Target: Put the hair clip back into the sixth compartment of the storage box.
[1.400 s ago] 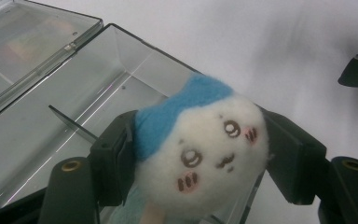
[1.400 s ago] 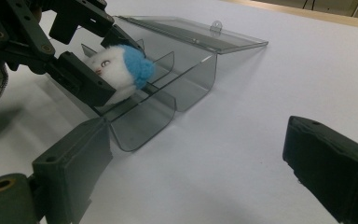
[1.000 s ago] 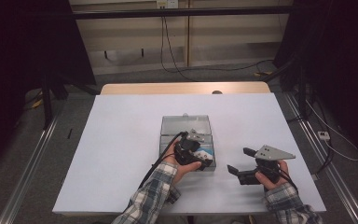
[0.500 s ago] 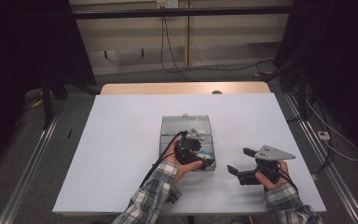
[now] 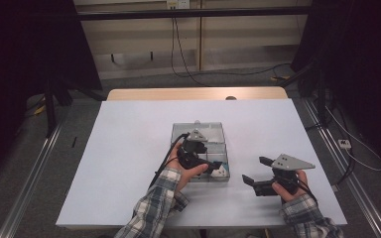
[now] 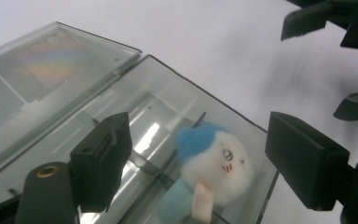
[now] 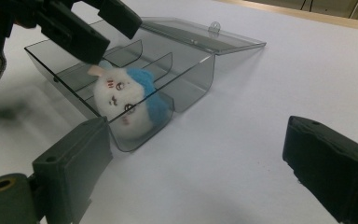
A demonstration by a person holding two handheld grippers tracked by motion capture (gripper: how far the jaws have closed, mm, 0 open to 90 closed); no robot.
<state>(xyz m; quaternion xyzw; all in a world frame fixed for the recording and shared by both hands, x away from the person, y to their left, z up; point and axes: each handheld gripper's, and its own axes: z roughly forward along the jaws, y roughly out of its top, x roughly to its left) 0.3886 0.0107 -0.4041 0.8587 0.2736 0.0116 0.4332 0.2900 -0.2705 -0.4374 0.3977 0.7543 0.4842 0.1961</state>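
Since the earlier frame the left gripper point(image 5: 217, 165) has drawn back a little toward the near end of the clear plastic box point(image 5: 178, 130), and its jaws have just been opening – they now stand wide with nothing pressed between them. In the left gripper view the one plush toy point(image 6: 209, 163), white with a blue cap, lies free in the box's end compartment, seen between the two jaws but touched by neither. The box is a single one, its lid point(image 7: 205, 35) folded flat open on the desk point(image 5: 129, 148), and thin dividers split its inside into several compartments; the toy sits in the one nearest the right gripper point(image 5: 255, 171). That gripper rests on the desk well to the right of the box – its jaws wide apart and holding nothing. Two grippers, two hands in plaid sleeves, one box, one toy
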